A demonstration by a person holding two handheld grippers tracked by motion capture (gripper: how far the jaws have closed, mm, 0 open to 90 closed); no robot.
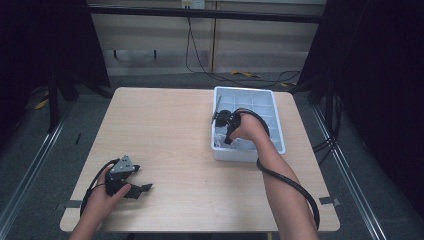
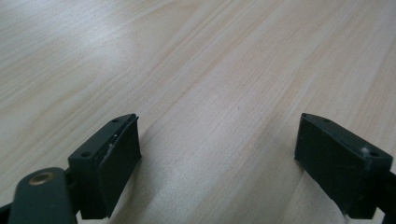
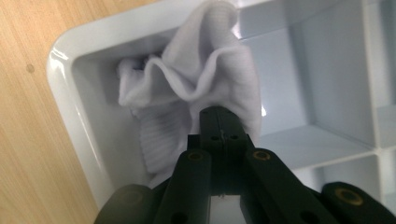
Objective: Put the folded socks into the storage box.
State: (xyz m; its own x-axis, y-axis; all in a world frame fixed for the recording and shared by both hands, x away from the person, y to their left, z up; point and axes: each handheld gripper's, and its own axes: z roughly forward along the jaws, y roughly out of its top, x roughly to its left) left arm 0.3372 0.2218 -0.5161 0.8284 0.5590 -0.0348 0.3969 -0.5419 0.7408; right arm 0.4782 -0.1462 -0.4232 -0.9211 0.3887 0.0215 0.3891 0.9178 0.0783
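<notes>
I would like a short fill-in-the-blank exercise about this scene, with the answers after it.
1. The right gripper is shut on a crumpled ___ cloth.
2. The cloth lies in a white plastic divided ___.
3. The left gripper is ___ and holds nothing.
4. It rests on the light ___ table.

Answers: white; tray; open; wooden

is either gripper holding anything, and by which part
The right gripper is shut on a white ribbed cloth, pinching a bunched fold over the white divided tray. The left gripper is open, holding nothing.
</notes>
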